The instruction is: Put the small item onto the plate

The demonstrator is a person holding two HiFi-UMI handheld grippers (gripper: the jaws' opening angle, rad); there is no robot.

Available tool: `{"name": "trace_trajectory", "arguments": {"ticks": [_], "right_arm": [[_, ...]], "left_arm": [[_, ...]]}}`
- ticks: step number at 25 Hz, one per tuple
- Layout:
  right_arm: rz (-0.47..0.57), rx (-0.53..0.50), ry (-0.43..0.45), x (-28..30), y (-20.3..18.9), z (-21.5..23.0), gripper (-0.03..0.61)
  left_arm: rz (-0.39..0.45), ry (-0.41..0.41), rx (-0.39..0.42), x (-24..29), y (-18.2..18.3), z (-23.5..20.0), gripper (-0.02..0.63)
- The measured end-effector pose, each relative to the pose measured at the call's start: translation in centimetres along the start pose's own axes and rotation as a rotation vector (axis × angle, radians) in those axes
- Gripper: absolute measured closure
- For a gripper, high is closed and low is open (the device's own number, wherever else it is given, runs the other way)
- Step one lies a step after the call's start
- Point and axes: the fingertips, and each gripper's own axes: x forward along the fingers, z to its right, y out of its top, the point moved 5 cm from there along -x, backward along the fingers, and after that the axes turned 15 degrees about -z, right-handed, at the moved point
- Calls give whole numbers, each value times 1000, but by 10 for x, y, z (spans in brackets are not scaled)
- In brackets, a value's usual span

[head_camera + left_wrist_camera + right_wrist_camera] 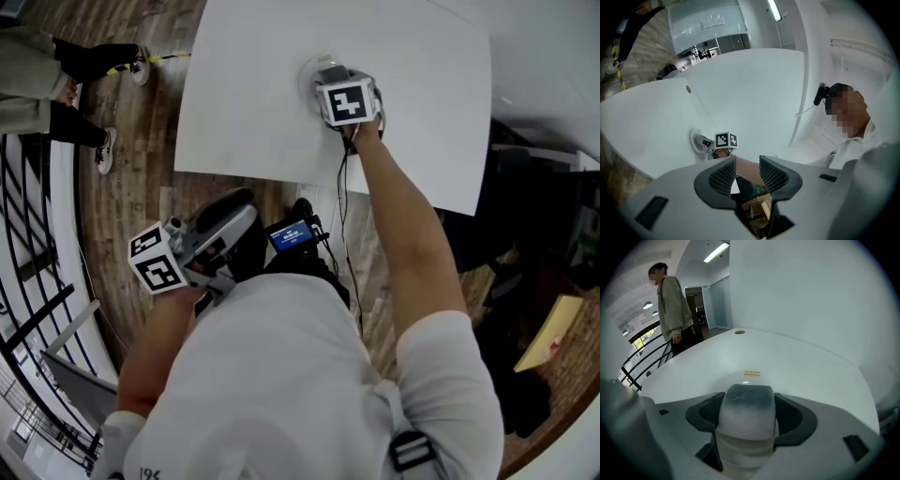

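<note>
The small item [746, 411] is a whitish block with a grey top, and my right gripper [746, 404] is shut on it. In the head view that gripper [328, 77] hangs directly over the white plate [307, 82] near the middle of the white table [422, 122], and it hides the item. The plate's [740, 380] rim curves just beyond the item in the right gripper view. My left gripper [230, 220] is held back off the table, near my body. Its jaws [747, 166] are open and hold nothing. From there the plate [696, 140] and the right gripper's marker cube [725, 139] show far ahead.
A person [56, 84] stands on the wood floor left of the table, also seen as a person [670, 305] in the right gripper view. A black railing [37, 309] runs along the left. A small round disc [739, 332] sits near the table's far edge.
</note>
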Motion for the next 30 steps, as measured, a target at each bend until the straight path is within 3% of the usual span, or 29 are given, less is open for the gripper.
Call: {"name": "trace_trajectory", "arguments": {"ticks": [11,13,17,30], "right_arm": [[32,40,42,3,-1,-1,258],[69,52,78,5,2,-3,258],[152,44,52,4,12,4,258],[127,61,39,4,12,3,258]], "left_arm": [[-7,2,-3,4,-2,2,476],[-6,5,-4,3,-4,2,476],[-2,16,-8,0,-7,1,476],[24,31,-7,-14,-10,0,476]]}}
